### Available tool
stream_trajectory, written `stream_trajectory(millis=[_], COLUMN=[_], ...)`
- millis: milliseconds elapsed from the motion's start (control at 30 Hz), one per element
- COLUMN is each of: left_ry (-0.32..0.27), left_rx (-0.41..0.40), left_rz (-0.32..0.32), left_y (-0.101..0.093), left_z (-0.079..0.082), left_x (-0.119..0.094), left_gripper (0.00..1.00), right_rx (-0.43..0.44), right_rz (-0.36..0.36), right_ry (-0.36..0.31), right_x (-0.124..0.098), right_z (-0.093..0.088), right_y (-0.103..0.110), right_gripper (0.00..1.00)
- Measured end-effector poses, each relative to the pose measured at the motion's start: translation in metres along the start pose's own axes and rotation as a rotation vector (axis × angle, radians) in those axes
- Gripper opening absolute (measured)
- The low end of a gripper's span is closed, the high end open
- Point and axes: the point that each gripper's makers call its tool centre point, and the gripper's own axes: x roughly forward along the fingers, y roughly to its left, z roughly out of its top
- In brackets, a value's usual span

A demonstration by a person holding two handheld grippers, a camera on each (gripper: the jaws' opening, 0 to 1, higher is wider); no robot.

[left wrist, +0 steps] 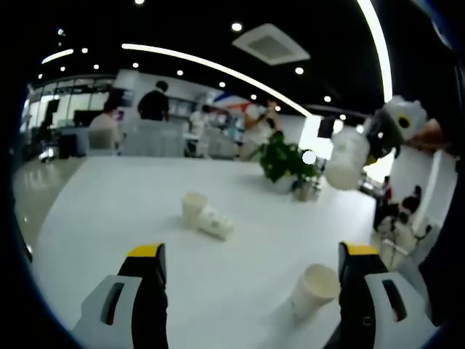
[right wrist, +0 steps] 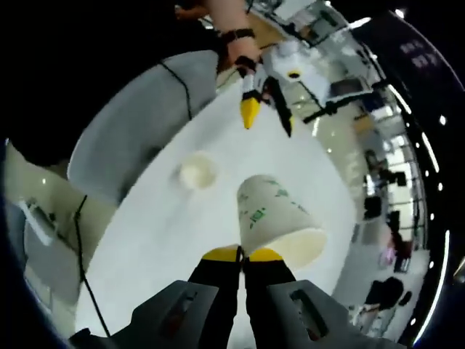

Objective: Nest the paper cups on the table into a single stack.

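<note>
Right gripper (right wrist: 243, 256) pinched tight on a cup (right wrist: 280, 218), held high over the table (right wrist: 145, 240). Left gripper (left wrist: 251, 265) wide open, gripping nothing, upright cup (left wrist: 314, 288) just inside one jaw. Thin rim grip, so could slip or crumple when nesting.

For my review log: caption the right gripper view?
Right gripper shut on a paper cup above the white table; another cup stands beyond.
</note>
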Motion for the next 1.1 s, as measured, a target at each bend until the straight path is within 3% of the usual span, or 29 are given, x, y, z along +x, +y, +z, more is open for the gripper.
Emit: stream_trajectory(millis=[167,367,733,1100], left_ry=[0.007,0.009,0.003,0.001], left_rx=[0.015,0.016,0.021,0.003], left_rz=[-0.001,0.005,0.03,0.037], left_y=[0.0,0.001,0.009,0.013], left_z=[-0.002,-0.004,-0.004,-0.008], left_x=[-0.002,-0.004,-0.011,-0.014], left_gripper=[0.98,0.98,0.98,0.98], right_rx=[-0.184,-0.432,-0.504,-0.452], right_rz=[0.048,0.037,0.067,0.12], right_ry=[0.01,0.02,0.004,-0.035], right_x=[0.0,0.004,0.021,0.046], right_z=[0.006,0.018,0.026,0.05], right_y=[0.002,-0.002,0.006,0.014], right_gripper=[0.0,0.0,0.0,0.0])
